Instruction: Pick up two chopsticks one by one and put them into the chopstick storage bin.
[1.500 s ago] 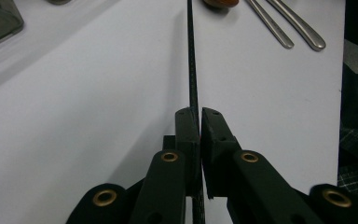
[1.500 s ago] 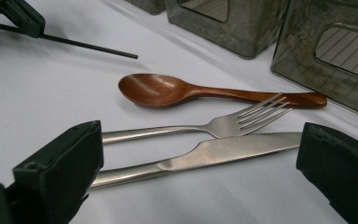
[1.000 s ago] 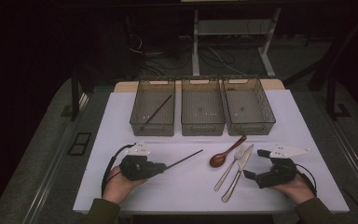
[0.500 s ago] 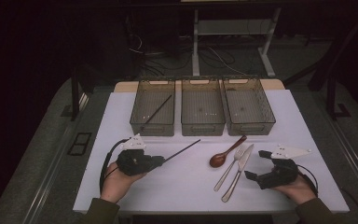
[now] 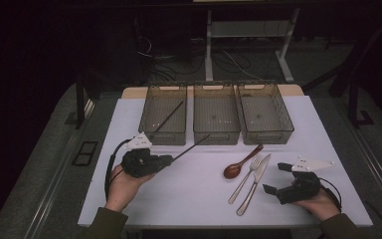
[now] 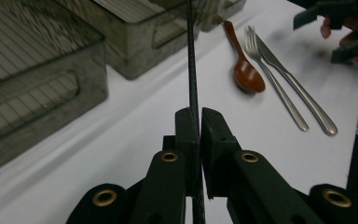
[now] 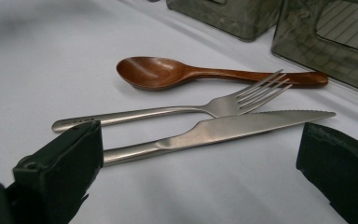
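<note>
Both tongs differ: left tongs pinching chopstick, right tongs spread near knife.

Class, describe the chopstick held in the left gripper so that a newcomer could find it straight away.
Start at the white table, in front of the three clear bins. The left gripper clamps one thin dark chopstick, its tip raised towards the bins. Unlike the second chopstick, lying inside the left bin, this one is off the table.

fork between spoon and knife
</note>
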